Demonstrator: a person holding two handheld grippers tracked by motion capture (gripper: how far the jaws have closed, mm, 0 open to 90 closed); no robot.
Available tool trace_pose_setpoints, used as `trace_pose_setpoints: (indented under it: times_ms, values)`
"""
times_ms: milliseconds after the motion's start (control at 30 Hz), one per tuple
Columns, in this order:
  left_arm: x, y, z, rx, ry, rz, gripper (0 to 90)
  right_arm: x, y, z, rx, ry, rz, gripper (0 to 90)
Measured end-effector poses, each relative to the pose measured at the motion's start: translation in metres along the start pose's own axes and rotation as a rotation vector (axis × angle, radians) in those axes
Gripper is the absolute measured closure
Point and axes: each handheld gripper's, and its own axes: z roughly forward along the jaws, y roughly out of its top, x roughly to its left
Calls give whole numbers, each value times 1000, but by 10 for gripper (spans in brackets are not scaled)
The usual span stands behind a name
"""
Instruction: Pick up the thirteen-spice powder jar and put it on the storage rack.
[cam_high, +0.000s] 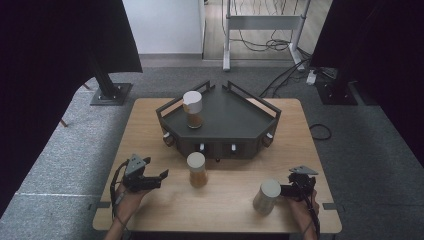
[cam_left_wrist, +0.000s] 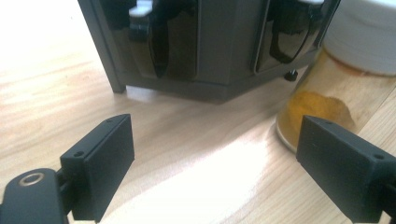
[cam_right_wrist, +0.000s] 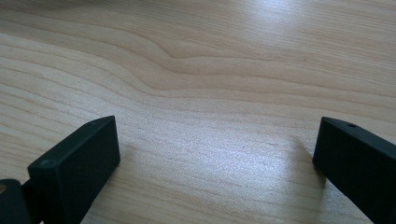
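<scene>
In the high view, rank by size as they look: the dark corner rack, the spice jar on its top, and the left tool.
1. dark corner rack, clearly largest.
2. left tool with its body.
3. spice jar on the rack, though these two look close.

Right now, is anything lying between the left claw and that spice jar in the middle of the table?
No. In the high view only bare wood separates the left claw from the spice jar; its own view shows the same bare table.

Left tool (cam_high: 161, 176) – black body, grey three-cornered plate on top, black cable looping back over the hand. Right tool (cam_high: 285, 190) – same build, same plate, cable trailing along the forearm. Jaws: flat black blocks with small screw holes. A brass-ringed fastener sits beside the left tool's left jaw.
</scene>
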Motion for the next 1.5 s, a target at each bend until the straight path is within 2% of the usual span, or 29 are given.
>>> trace_pose_setpoints:
  times_ms: [300,500,833,1267,1500]
  values:
    - [1,-14,6,26,-2,-20,111,0,0,0,0,0,0,0]
    - [1,-19,8,40,5,-22,109,0,0,0,0,-1,1,0]
    - [5,-27,15,75,0,-49,110,0,0,0,0,-1,0,0]
    - [-1,-24,23,141,20,-25,110,0,0,0,0,0,0,0]
    - [-7,-16,28,201,44,6,110,0,0,0,0,0,0,0]
